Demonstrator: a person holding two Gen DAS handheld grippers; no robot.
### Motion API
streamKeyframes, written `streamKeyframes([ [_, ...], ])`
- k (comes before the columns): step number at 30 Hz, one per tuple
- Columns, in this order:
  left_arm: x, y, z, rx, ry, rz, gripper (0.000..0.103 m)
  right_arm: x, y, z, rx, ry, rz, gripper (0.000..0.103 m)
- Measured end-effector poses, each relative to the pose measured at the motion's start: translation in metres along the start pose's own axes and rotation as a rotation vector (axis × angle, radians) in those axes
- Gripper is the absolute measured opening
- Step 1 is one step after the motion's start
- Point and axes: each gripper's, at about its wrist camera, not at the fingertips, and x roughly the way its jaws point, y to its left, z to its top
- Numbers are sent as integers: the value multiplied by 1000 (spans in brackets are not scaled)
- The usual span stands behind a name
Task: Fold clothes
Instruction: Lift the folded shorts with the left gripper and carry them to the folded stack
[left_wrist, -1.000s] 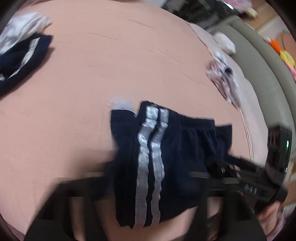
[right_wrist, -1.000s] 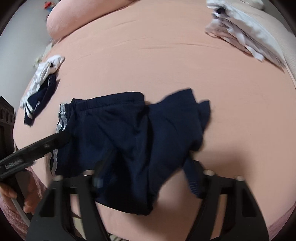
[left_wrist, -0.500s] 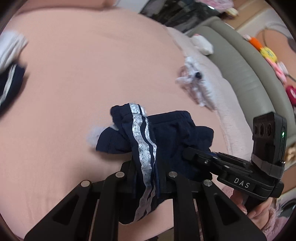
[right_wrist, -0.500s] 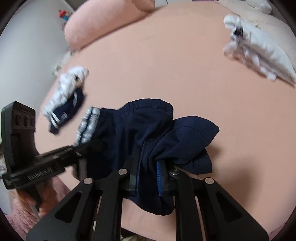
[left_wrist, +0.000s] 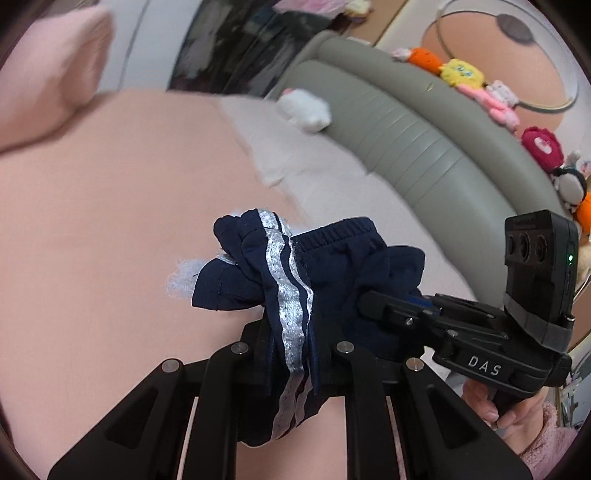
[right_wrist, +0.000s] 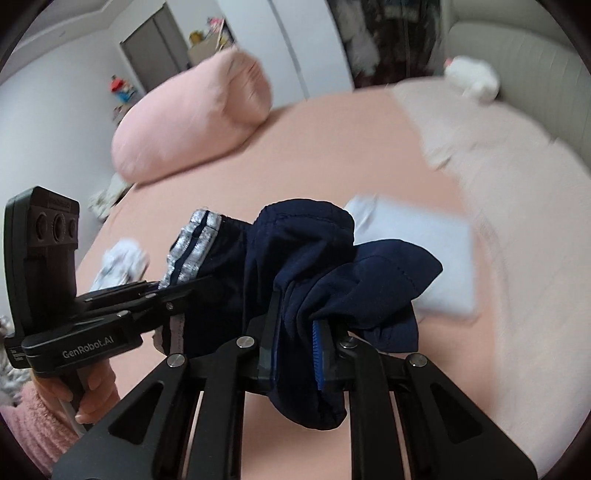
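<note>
Navy shorts (left_wrist: 332, 266) with two silver side stripes (left_wrist: 288, 295) hang bunched between both grippers, lifted above the pink bed (left_wrist: 92, 221). My left gripper (left_wrist: 295, 339) is shut on the striped side of the shorts. My right gripper (right_wrist: 295, 332) is shut on the plain navy side (right_wrist: 314, 258). Each gripper shows in the other's view: the right one (left_wrist: 388, 306) in the left wrist view, the left one (right_wrist: 162, 291) in the right wrist view.
A pink pillow (right_wrist: 192, 118) lies at the head of the bed. A folded pale garment (right_wrist: 417, 251) lies on the sheet under the shorts. A crumpled white garment (right_wrist: 118, 266) lies at the left. A grey padded headboard (left_wrist: 406, 140) with plush toys (left_wrist: 461, 74) stands at the right.
Both grippers closed on the shorts, which lay flat a second ago, and lifted them off the bed. The views have tilted up toward the pillow and headboard.
</note>
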Motion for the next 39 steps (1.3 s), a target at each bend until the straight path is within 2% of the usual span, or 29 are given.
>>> streamKeyframes([
  [2,25,-2,26,3,-4,-5,15,-4,-19,30,1,-34,-34,13],
  [5,73,4,60,-14,-3,7,17,11,-59,54,29,-35,-106,14],
  [7,113,24,63,-72,24,43,39,35,-95,56,66,-8,-148,17],
  [8,147,44,58,-146,89,79,58,49,-117,55,91,11,-173,27],
  [10,187,67,46,-232,221,124,59,90,-153,44,148,102,-211,34],
  [12,204,85,37,-284,288,134,58,115,-176,31,170,189,-249,34],
  [13,198,86,37,-280,249,121,58,116,-182,27,167,185,-257,34],
  [14,184,81,40,-243,171,114,58,116,-187,23,163,178,-264,37],
  [15,175,75,43,-202,116,121,58,109,-190,22,166,133,-249,39],
  [17,162,59,51,-100,27,126,58,91,-192,23,201,18,-246,48],
  [18,164,51,54,-67,29,111,58,83,-194,23,223,-24,-254,50],
  [19,171,42,56,-25,53,104,58,84,-194,24,229,-22,-252,53],
  [21,187,31,53,54,102,203,58,89,-193,25,237,-12,-245,54],
  [22,193,27,52,84,125,247,57,94,-194,22,221,29,-248,53],
  [24,192,41,45,28,149,269,55,108,-197,15,182,104,-292,53],
  [27,190,62,35,-56,182,295,57,114,-209,3,229,123,-254,53],
  [30,173,77,31,-115,184,207,58,111,-227,-2,330,104,-179,54],
  [34,147,83,40,-104,146,225,60,93,-208,3,300,103,-200,55],
  [36,131,86,41,-123,125,253,68,83,-188,7,263,103,-218,66],
  [38,114,92,38,-151,105,284,69,73,-164,12,230,109,-240,84],
  [39,106,96,37,-165,94,300,69,68,-150,14,218,104,-241,87],
])
